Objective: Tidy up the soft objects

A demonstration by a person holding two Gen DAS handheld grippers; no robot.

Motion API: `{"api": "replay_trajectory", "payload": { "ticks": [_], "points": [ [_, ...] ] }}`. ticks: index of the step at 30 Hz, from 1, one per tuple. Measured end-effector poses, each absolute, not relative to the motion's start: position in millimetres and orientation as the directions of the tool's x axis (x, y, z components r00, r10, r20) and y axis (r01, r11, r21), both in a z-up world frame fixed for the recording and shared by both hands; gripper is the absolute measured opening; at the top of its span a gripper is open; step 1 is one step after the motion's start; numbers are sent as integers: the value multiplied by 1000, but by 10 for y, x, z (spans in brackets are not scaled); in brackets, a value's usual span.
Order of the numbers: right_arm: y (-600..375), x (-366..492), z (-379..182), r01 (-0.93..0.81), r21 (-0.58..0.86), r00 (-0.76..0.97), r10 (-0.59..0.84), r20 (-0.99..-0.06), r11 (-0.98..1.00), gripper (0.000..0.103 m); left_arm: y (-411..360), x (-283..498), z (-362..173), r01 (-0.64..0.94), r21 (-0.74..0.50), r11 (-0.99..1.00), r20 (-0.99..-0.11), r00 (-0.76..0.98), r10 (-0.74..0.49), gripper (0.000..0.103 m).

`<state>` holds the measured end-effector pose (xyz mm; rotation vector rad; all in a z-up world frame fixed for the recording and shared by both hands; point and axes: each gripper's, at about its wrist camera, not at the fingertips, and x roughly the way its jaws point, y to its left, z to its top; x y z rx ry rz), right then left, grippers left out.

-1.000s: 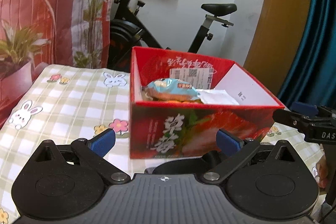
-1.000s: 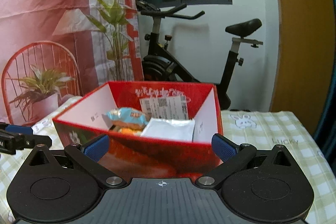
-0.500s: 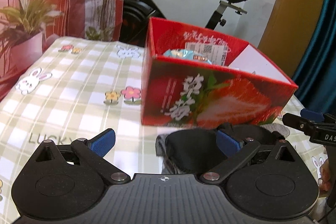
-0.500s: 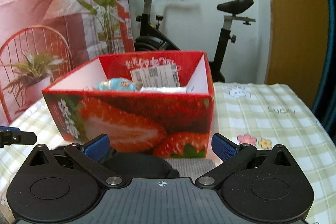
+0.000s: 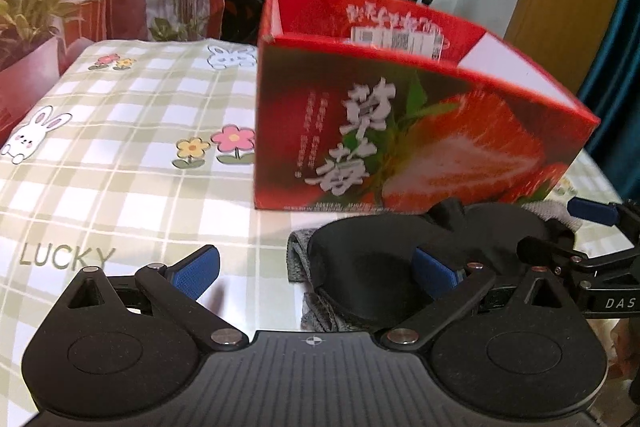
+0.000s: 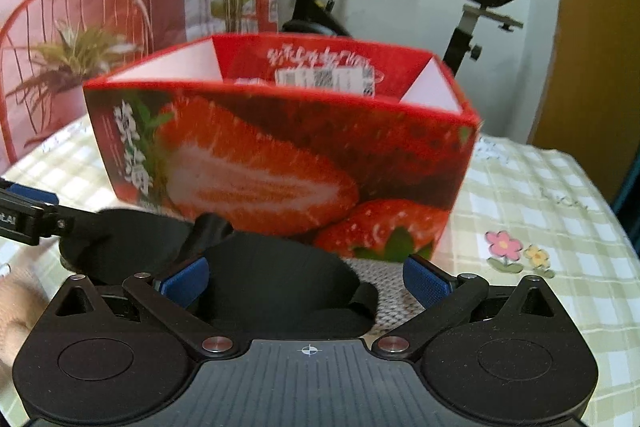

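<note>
A black eye mask [image 5: 384, 259] lies on a grey knitted cloth [image 5: 298, 259] on the table, just in front of the red strawberry box [image 5: 400, 131]. My left gripper [image 5: 316, 273] is open and low over the mask's left end. My right gripper [image 6: 306, 281] is open, with the mask [image 6: 276, 279] between its fingers; the grey cloth [image 6: 384, 287] shows under it. The box [image 6: 280, 155] stands right behind the mask. Each gripper's fingers show at the edge of the other's view.
The table has a green checked cloth [image 5: 120, 147] with rabbits and flowers. An exercise bike [image 6: 460, 19] stands behind the table. A red chair and potted plant [image 6: 72, 55] stand to the left. A blue curtain [image 5: 616, 67] hangs at the right.
Both grippers have dropped from above the box rim down to the table in front of it. The box contents have gone out of sight and the black mask has come between the fingers.
</note>
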<state>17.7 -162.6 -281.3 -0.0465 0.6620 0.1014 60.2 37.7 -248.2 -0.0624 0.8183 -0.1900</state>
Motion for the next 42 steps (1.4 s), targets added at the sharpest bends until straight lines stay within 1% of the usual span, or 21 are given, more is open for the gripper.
{"api": "replay_trajectory", "payload": {
  "ticks": [5, 11, 16, 42],
  "points": [
    [-1631, 236, -2929, -106, 21, 764, 95, -638, 994, 103, 331, 632, -2582, 154, -118, 981, -731, 655, -191, 103],
    [-1706, 275, -3012, -99, 66, 746, 118, -655, 993, 103, 378, 664, -2665, 142, -154, 978, -741, 639, -209, 103],
    [-1712, 291, -3059, -96, 79, 738, 124, -663, 992, 103, 380, 669, -2683, 148, -147, 978, -737, 643, -208, 103],
    [-1726, 325, -3111, -101, 82, 732, 130, -669, 991, 103, 387, 694, -2683, 155, -158, 975, -736, 640, -221, 103]
  ]
}}
